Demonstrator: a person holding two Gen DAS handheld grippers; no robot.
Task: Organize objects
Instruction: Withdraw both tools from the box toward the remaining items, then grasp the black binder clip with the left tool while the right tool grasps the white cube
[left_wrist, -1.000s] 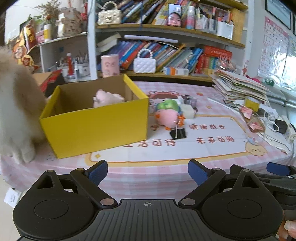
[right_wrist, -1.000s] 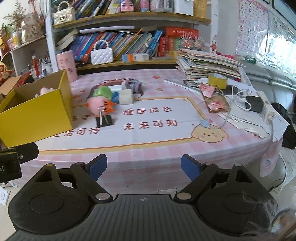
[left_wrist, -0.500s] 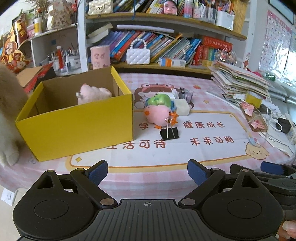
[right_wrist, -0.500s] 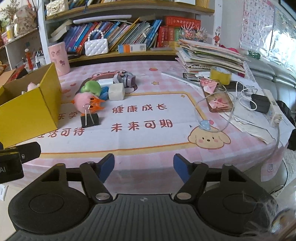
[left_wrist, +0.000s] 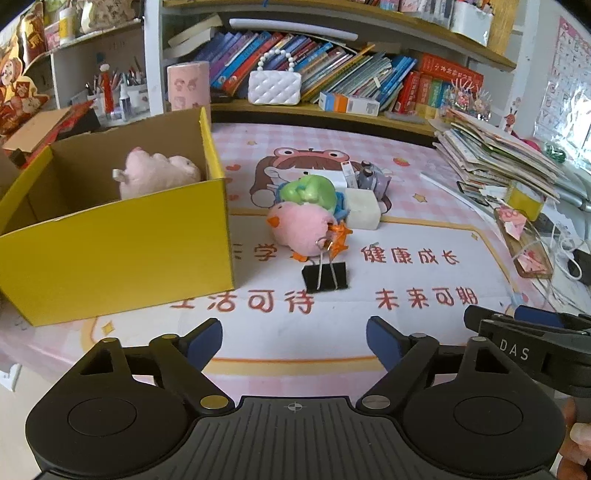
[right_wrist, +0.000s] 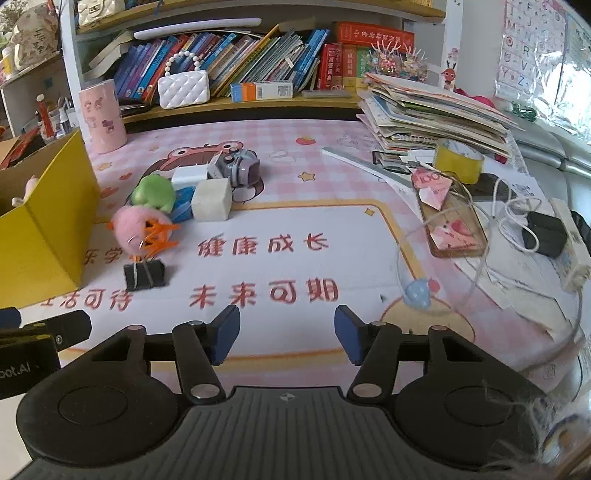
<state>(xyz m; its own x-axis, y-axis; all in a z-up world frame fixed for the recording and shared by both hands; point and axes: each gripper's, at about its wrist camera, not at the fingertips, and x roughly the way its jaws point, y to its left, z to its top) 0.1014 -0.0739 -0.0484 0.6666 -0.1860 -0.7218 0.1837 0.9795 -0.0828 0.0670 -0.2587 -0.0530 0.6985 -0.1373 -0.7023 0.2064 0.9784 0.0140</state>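
A yellow cardboard box stands at the left of the table with a pink plush toy inside; its corner shows in the right wrist view. Beside it lies a cluster: a pink plush bird, a green toy, a white block, a grey toy camera and a black binder clip. My left gripper is open and empty, just short of the clip. My right gripper is open and empty over the table mat.
A bookshelf with a white quilted purse and a pink cup lines the back. A stack of papers, yellow tape roll, phone, cables and a power strip fill the right side.
Both grippers have moved forward over the table edge toward the toy cluster; the objects look nearer and larger. Both stay open and empty.
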